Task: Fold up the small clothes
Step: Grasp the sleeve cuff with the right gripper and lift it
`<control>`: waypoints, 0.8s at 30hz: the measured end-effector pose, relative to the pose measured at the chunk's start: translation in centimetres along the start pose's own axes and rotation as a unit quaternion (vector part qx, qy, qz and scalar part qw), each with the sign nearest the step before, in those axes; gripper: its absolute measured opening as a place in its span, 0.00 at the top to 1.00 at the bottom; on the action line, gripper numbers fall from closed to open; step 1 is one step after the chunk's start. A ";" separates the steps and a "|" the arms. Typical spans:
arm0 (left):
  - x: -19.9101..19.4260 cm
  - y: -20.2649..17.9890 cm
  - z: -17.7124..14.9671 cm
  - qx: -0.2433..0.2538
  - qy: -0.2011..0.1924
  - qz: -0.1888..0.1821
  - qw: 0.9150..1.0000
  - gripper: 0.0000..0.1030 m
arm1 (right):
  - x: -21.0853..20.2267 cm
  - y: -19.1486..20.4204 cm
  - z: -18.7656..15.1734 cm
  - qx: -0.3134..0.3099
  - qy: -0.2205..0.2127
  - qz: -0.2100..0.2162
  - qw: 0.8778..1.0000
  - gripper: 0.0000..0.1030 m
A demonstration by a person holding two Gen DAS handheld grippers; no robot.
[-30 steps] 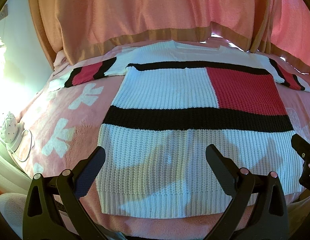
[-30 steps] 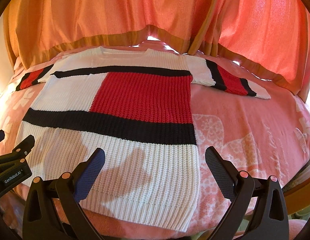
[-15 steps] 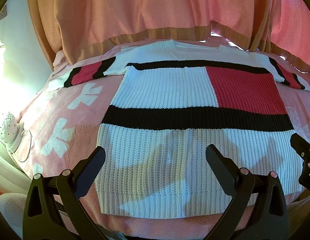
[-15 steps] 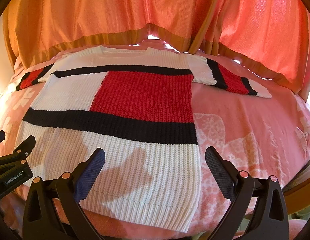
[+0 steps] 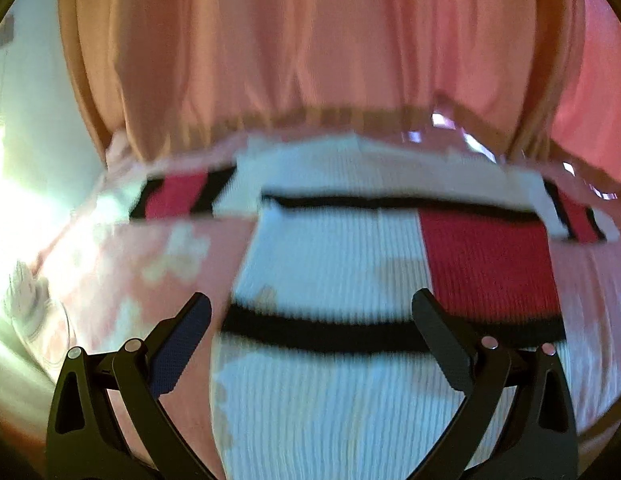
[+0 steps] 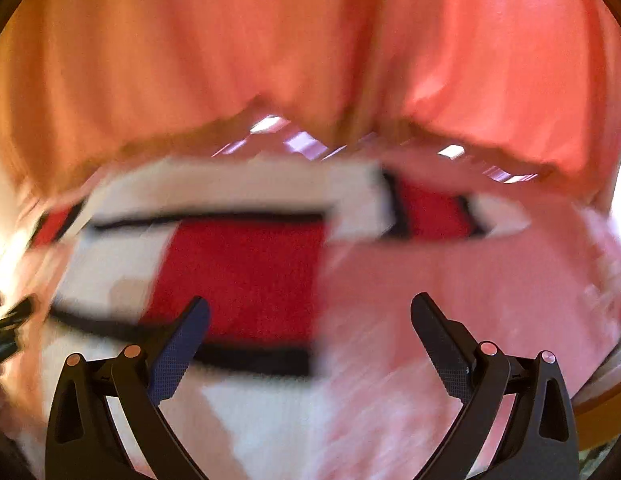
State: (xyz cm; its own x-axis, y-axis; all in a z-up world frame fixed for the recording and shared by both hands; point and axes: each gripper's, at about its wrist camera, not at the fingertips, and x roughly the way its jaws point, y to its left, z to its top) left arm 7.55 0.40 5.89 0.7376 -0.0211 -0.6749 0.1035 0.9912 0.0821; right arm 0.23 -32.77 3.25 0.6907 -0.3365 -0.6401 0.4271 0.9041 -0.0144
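Left wrist view is showing a ribbed knit sweater (image 5: 330, 264) lying flat on a pink bedspread (image 5: 122, 264) with pale blocky motifs, its white panels crossed by black bands and broken by a red rectangular block. Short sleeves striped black, red and white are spreading out to either side near the far edge, under a hanging, softly pleated peach curtain (image 5: 310, 48). Black angular fingers of the left gripper (image 5: 310, 316) are standing wide apart above the white lower panel, gripping nothing. Right wrist view, heavily blurred, is showing the right gripper (image 6: 309, 316) likewise spread and empty, one dimpled blue-grey pad (image 6: 178, 348) over the sweater's right edge, the other finger over bare bedspread.
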 end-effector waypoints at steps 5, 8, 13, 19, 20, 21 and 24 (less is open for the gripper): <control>4.4 -1.2 3.4 -0.001 0.006 -0.014 1.000 0.05 | 9.8 -14.9 4.4 0.153 0.011 -0.021 0.988 0.05; 6.9 -2.5 3.4 0.005 0.005 -0.007 1.000 0.05 | 14.9 -21.9 5.0 0.215 0.029 -0.055 0.975 0.18; 10.1 -4.0 3.1 0.027 0.037 -0.009 0.999 0.05 | 22.3 -28.2 3.2 0.286 0.075 -0.086 0.951 0.30; 11.8 -4.7 2.2 0.057 0.054 -0.005 0.997 0.05 | 26.1 -29.3 3.1 0.308 0.087 -0.071 0.945 0.64; 12.0 -4.7 2.0 0.061 0.059 -0.006 0.996 0.05 | 26.3 -29.2 3.4 0.308 0.087 -0.076 0.944 0.81; 12.0 -4.7 1.9 0.062 0.061 -0.006 0.996 0.05 | 26.0 -29.2 3.7 0.307 0.079 -0.082 0.945 0.94; 11.8 -4.6 2.0 0.061 0.061 -0.011 0.996 0.05 | 23.5 -28.2 5.4 0.315 0.026 -0.047 0.948 0.94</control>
State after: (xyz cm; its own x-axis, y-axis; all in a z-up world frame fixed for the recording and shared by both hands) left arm 17.13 -4.66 -1.02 0.6486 -0.0187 -0.7609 0.2047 0.9672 0.1507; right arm 7.59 -67.60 -7.27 0.6099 -0.3786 -0.6962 0.7599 0.5288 0.3781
